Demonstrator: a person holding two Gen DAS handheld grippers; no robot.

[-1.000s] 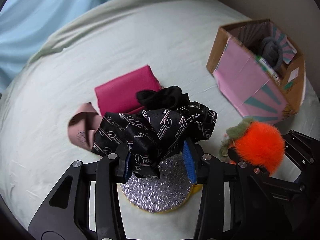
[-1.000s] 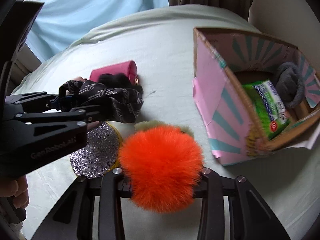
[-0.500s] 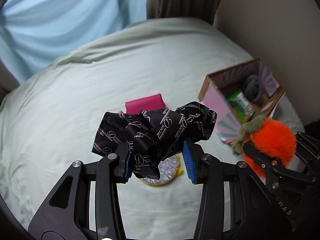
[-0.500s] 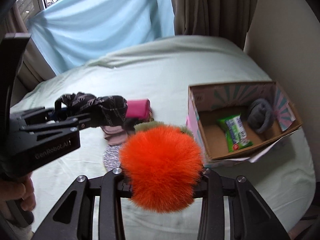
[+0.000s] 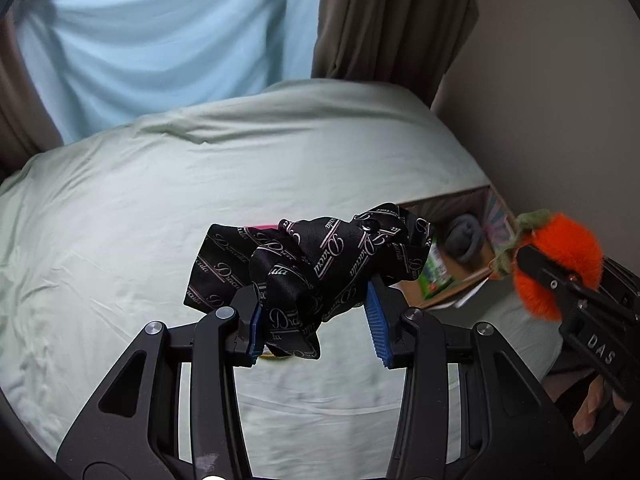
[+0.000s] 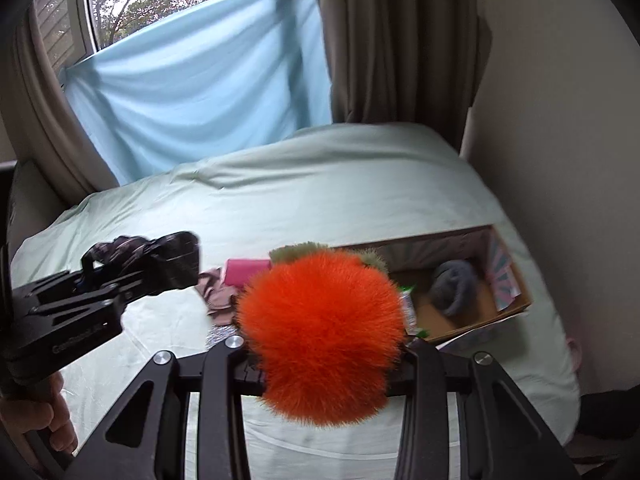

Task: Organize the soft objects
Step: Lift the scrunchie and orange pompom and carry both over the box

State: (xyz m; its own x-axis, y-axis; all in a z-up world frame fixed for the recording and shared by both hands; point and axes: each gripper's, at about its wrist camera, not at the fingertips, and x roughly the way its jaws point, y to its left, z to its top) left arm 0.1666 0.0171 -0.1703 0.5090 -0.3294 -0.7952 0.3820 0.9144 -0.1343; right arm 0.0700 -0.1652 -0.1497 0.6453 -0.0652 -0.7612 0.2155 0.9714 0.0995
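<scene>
My left gripper (image 5: 316,320) is shut on a black printed scrunchie (image 5: 312,260) and holds it high above the bed. It also shows at the left of the right wrist view (image 6: 160,256). My right gripper (image 6: 324,360) is shut on a fluffy orange pompom (image 6: 320,332) with a green top, also seen in the left wrist view (image 5: 560,256). An open cardboard box (image 6: 516,308) lies on the bed below, holding a grey knitted item (image 6: 452,284) and a green packet (image 5: 434,274).
On the pale green bed sheet (image 6: 320,200) lie a pink folded cloth (image 6: 244,272), a mauve cloth (image 6: 216,292) and a silver glitter disc (image 6: 218,336). A wall (image 6: 560,120) and brown curtain (image 6: 400,40) stand behind the box.
Both grippers have risen well above the bed with their items still held. The bed items and box now look smaller and farther below.
</scene>
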